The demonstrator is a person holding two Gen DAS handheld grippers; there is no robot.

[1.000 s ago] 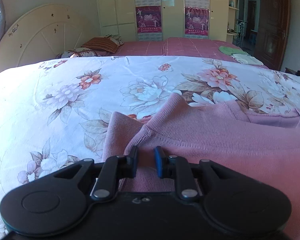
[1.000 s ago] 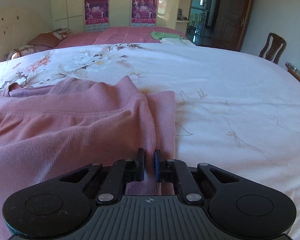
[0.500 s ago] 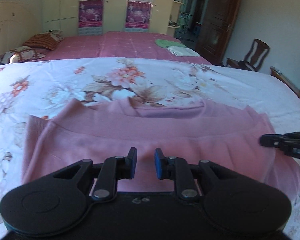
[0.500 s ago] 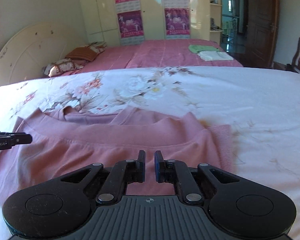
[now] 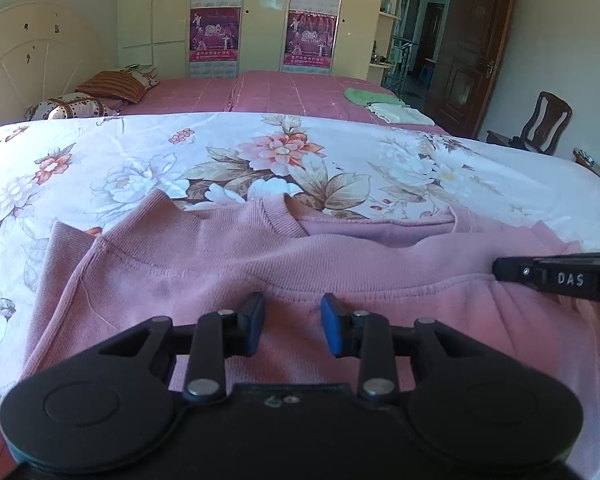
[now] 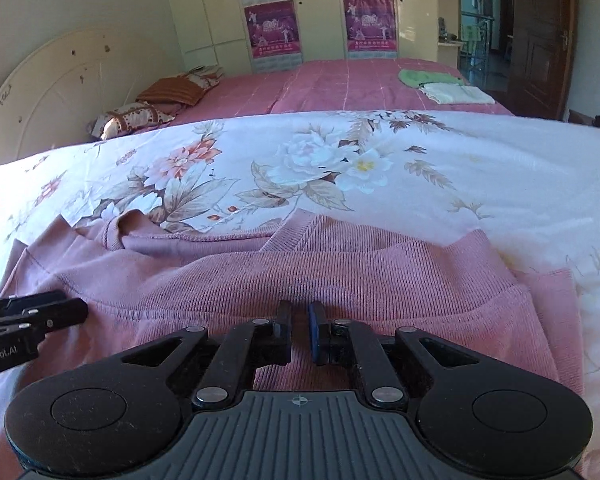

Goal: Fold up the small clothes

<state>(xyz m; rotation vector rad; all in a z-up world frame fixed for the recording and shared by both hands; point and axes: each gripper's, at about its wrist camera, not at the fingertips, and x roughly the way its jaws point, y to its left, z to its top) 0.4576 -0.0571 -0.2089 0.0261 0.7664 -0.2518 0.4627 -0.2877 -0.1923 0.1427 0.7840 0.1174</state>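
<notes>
Bedroom first, from your left wrist view: the floral bedsheet point(image 5: 284, 152) carries the pink ribbed knit sweater point(image 5: 228, 264), now folded, hem by collar. Your left gripper point(image 5: 292, 320) is opening, nothing pinched. From the right wrist view, your right gripper point(image 6: 299, 326) stays clenched above the folded edge; whether it pinches cloth is unclear.

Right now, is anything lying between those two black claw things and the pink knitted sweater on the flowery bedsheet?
Nothing visible does. The left gripper and right gripper both sit directly over the pink knitted sweater, with only its fabric beneath them. The left gripper's jaws are opening; the right gripper's are nearly together.
</notes>
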